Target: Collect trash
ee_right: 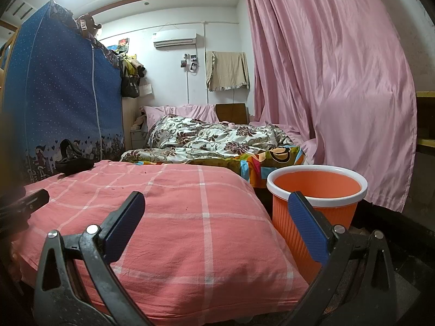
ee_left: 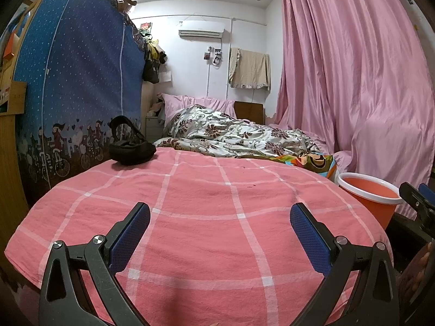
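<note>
An orange waste bin with a white rim (ee_right: 343, 212) stands on the floor by the right side of the bed; it also shows at the right edge of the left wrist view (ee_left: 376, 212), and I cannot see what is inside. A few tiny dark specks (ee_left: 254, 185) lie on the pink plaid sheet (ee_left: 190, 187). My left gripper (ee_left: 218, 218) hovers open over the sheet's near end, with nothing between its blue pads. Open and holding nothing as well, my right gripper (ee_right: 216, 203) is low over the sheet's right part (ee_right: 176, 222), its right finger in front of the bin.
A black pouch with a strap (ee_left: 131, 149) lies at the sheet's far left corner. A flowered quilt (ee_left: 231, 135) is heaped further up the bed. A blue fabric wardrobe (ee_left: 81, 87) stands close on the left and pink curtains (ee_left: 353, 76) hang on the right.
</note>
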`<action>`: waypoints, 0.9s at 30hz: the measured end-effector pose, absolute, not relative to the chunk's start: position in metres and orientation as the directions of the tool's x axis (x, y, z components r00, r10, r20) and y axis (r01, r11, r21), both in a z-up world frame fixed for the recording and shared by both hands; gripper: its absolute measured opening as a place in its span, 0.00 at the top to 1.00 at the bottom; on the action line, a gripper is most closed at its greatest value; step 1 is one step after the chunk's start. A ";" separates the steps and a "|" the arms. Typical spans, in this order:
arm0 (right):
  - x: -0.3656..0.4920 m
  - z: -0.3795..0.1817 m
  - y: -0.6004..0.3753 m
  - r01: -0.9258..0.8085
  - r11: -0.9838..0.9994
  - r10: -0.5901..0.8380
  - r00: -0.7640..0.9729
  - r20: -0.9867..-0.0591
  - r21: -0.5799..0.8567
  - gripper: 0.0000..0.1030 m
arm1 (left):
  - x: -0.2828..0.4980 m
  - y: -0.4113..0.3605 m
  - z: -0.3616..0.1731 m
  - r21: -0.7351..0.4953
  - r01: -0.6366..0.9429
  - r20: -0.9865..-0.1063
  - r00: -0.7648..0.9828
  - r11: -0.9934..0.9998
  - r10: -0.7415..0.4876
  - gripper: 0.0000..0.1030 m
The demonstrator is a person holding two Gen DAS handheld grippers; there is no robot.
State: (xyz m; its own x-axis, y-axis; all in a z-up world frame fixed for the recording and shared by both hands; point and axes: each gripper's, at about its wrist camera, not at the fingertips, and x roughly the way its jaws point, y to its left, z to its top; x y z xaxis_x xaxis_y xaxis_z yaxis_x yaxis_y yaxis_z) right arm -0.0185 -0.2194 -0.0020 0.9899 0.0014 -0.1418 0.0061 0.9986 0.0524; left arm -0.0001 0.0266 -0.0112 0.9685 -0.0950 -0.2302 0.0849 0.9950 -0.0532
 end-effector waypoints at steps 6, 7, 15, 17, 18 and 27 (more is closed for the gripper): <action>-0.019 -0.004 -0.219 0.007 0.999 0.001 0.990 -0.144 0.053 0.00 | 0.000 0.027 -0.011 -0.053 0.084 -0.229 0.969 0.995 -0.094 0.02; -0.019 -0.003 -0.219 0.007 0.999 0.001 0.990 -0.144 0.054 0.00 | 0.000 0.027 -0.011 -0.053 0.084 -0.229 0.969 0.995 -0.094 0.02; -0.019 -0.003 -0.219 0.007 0.999 0.001 0.989 -0.145 0.054 0.00 | 0.000 0.027 -0.012 -0.052 0.086 -0.230 0.968 0.995 -0.096 0.02; -0.019 -0.003 -0.219 0.007 0.999 0.001 0.989 -0.146 0.054 0.00 | 0.000 0.026 -0.011 -0.052 0.086 -0.231 0.968 0.995 -0.096 0.02; -0.019 -0.003 -0.219 0.007 0.999 0.001 0.989 -0.145 0.054 0.00 | 0.000 0.026 -0.012 -0.051 0.086 -0.230 0.969 0.995 -0.096 0.02; -0.020 -0.004 -0.219 0.007 0.998 0.001 0.989 -0.146 0.054 0.00 | -0.001 0.028 -0.013 -0.050 0.087 -0.227 0.969 0.995 -0.097 0.02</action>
State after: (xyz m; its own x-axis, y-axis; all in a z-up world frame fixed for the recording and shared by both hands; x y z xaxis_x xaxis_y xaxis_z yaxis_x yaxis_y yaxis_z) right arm -0.0196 -0.2189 -0.0041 0.9893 0.0007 -0.1461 0.0073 0.9985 0.0543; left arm -0.0008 0.0279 -0.0129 0.9691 -0.0967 -0.2270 0.0874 0.9949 -0.0503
